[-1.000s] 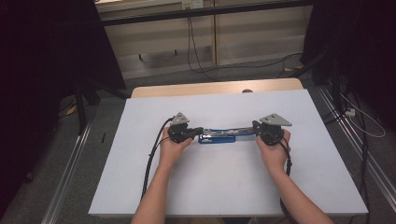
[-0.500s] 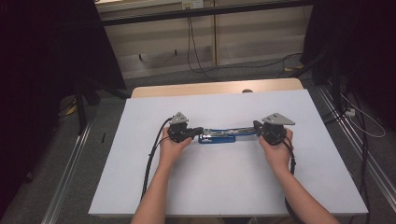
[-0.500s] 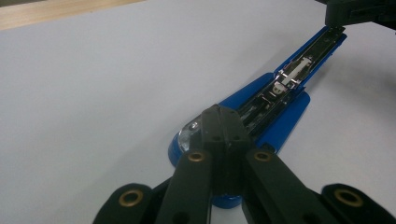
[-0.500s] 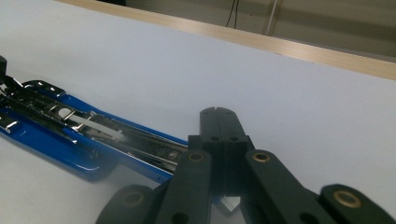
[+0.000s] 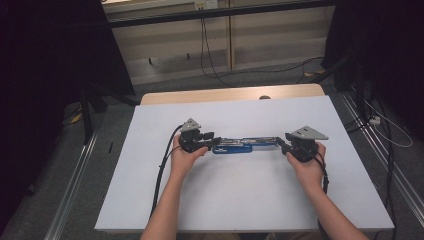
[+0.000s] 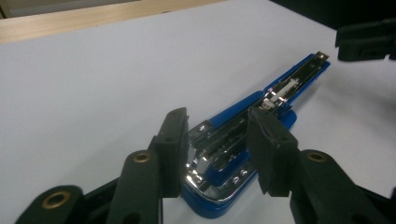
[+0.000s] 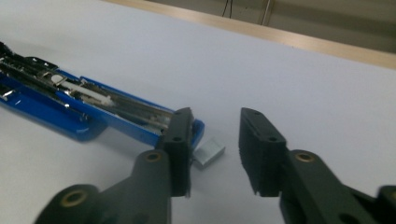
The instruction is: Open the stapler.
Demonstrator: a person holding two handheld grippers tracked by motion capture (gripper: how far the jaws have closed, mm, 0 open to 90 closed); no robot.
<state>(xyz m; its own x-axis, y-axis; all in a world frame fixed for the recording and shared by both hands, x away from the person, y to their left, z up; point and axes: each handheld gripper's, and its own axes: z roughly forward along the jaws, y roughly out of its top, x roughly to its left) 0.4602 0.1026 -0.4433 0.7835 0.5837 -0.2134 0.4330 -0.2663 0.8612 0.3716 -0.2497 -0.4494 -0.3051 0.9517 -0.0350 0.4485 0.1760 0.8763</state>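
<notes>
Both sets of jaws have just been opening: my left gripper straddles the stapler unclamped, my right gripper stands empty. Rigid, slick chrome and plastic; I judge its blue base the safest hold.

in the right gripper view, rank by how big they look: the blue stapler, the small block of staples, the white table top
1. white table top, largest by far.
2. blue stapler, opened out flat, part cut off at the left edge.
3. block of staples, smallest, though it lies nearer the camera than most of the stapler.

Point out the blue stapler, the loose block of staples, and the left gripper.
blue stapler (image 5: 245,145): high view, middle of its opened body.
block of staples (image 7: 208,152): right gripper view, its top face.
left gripper (image 6: 217,144): left gripper view, between its fingertips.
</notes>
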